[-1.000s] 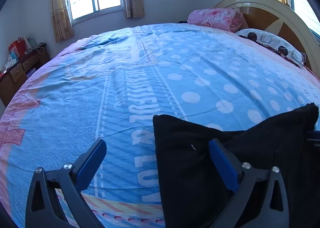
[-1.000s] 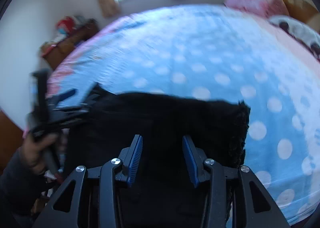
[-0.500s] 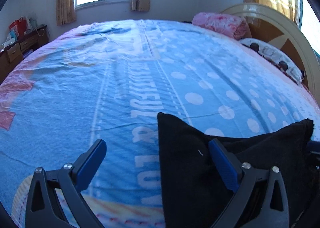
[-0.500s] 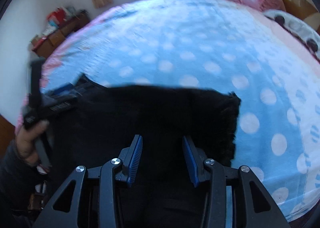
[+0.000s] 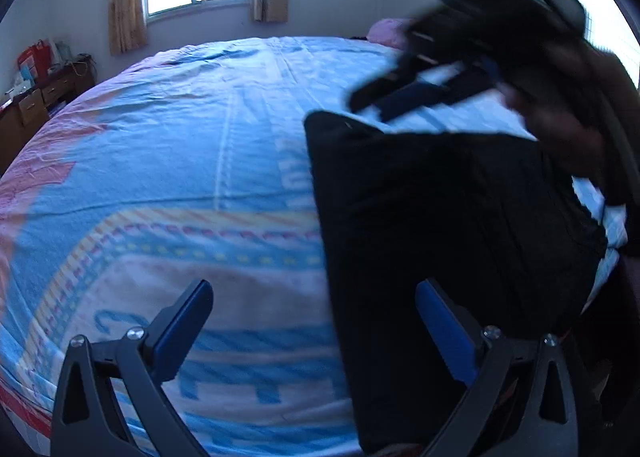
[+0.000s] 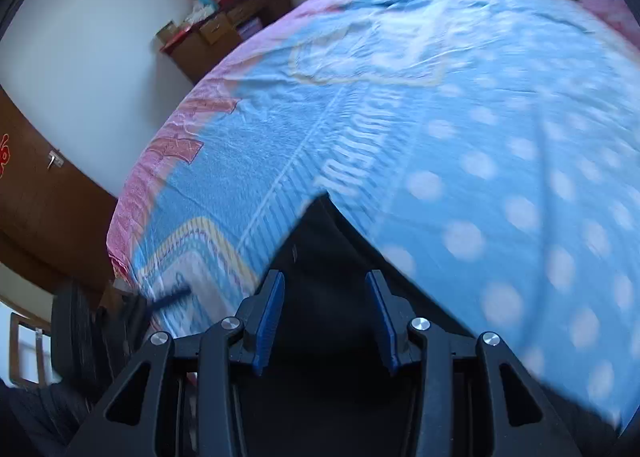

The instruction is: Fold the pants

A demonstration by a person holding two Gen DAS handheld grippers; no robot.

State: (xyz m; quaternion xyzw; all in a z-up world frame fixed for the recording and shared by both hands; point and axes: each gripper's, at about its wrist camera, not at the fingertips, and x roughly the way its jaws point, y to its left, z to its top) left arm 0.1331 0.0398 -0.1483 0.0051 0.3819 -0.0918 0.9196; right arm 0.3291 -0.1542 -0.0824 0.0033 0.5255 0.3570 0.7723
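Left gripper [image 5: 312, 321] spread wide, holding nothing; right gripper [image 6: 324, 313] part-open, nothing pinched. Black pants [image 5: 440, 225] ahead-right on bedsheet [image 5: 180, 161]: grab the far hem squarely before folding.

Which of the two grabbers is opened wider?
The left gripper: its jaws gape wide, while the right gripper has jaws close together over the black pants.

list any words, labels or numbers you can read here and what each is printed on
None can be quoted with confidence.
White block lettering on the blue bedsheet: smeared by motion, unreadable.
The same lettering beside the black pants: partly covered and blurred.
Large pale letters near the sheet's front edge: fragments only.
Red mark on the brown door: cut off at the frame edge.
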